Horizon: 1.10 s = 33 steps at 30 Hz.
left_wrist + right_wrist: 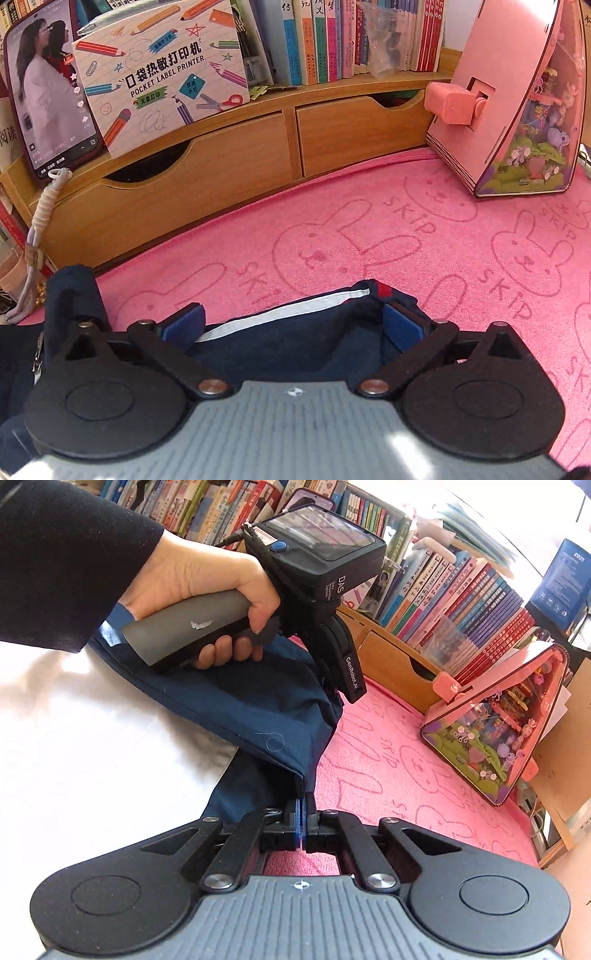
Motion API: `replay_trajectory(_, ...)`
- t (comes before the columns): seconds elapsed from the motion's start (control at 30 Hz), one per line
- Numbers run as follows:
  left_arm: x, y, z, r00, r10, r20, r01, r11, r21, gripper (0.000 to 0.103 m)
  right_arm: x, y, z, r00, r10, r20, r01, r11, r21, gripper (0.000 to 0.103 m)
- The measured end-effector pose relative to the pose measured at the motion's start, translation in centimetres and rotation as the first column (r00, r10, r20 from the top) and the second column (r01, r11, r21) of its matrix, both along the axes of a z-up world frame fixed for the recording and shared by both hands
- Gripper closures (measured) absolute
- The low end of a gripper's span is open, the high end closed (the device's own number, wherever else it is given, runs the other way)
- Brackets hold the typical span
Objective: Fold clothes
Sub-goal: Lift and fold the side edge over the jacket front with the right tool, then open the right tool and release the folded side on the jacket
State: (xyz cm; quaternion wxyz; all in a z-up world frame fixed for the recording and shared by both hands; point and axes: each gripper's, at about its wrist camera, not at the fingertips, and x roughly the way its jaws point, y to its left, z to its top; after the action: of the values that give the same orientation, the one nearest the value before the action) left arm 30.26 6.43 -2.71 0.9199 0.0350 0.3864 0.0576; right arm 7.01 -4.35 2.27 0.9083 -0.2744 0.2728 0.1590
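The left claw (pixel 291 325) is spread wide, its two blue pads (pixel 400 325) far apart. A dark blue piece of clothing (pixel 288 339) lies between them, with a white strip and a small red patch on its edge. It rests on a pink bunny towel (pixel 369 229) that covers the table. At 12 o'clock stands a wooden shelf with drawers (pixel 229 155), full of books. A label printer box (pixel 162 70) leans at 11 o'clock, beside a phone (pixel 48 88). A pink toy house (pixel 517 110) stands at 2 o'clock.

In the right wrist view, the right claw (pixel 303 825) is pinched tight on the lower edge of the dark blue clothing. The cloth runs up to 11 o'clock, under the person's left hand (pixel 207 579), which grips the other tool's grey handle. White cloth (pixel 74 746) lies at 9 o'clock.
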Motion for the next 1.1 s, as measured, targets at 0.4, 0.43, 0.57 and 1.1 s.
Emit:
replay_trajectory(0.4,-20.3,11.0,4.6,0.969,0.104,0.223,-0.137,0.981,0.14,0.005,-2.0,-3.2,3.7,1.0,0.01,0.027,-0.014,0.988,0.151,0.071)
replay_trajectory(0.43,-21.2,12.4,3.8,0.971,0.152,0.183,-0.183,0.97,0.162,0.005,-1.8,-2.7,4.2,0.999,0.006,0.04,-0.012,0.986,0.163,0.067)
replay_trajectory(0.57,-23.4,17.3,0.8,0.938,0.34,0.067,-0.346,0.926,0.149,0.004,1.7,-0.8,5.8,0.999,0.001,-0.042,0.013,0.94,0.34,0.067)
replay_trajectory(1.1,-27.9,16.1,3.5,0.927,0.336,0.167,-0.361,0.919,0.155,0.007,5.7,3.5,0.7,0.982,0.042,-0.184,0.016,0.953,0.302,0.066)
